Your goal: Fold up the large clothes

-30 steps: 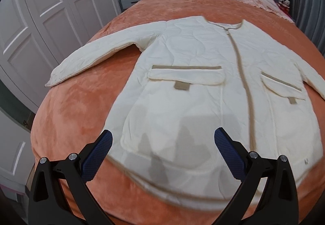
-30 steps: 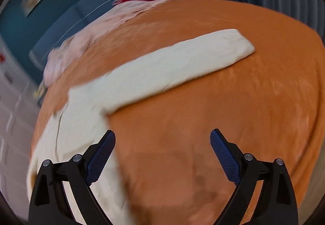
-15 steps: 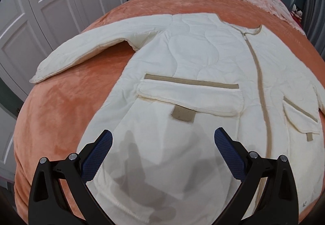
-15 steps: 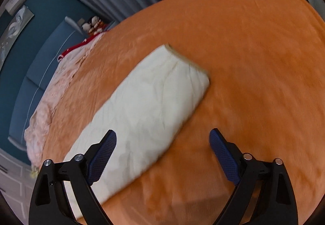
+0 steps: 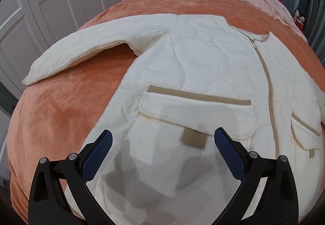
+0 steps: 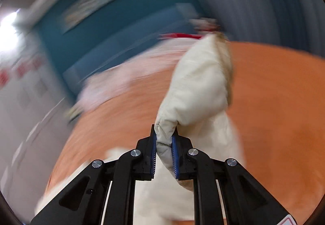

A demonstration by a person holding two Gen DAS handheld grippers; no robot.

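Right gripper (image 6: 164, 143) pinches my cream jacket's sleeve (image 6: 199, 86), lifting it above the orange bedspread (image 6: 274, 103); blur hides the rest. Left gripper (image 5: 162, 139) hangs wide open, holding nothing, over the jacket (image 5: 203, 66) lying flat.

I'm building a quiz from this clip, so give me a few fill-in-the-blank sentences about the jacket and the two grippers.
1. The right gripper is shut on the jacket's ____.
2. The left gripper hovers with its fingers ____.
3. The cream jacket lies on an ____ bedspread.
4. The pocket flap nearest the left gripper has a ____ tab.

Missing words: sleeve; open; orange; tan
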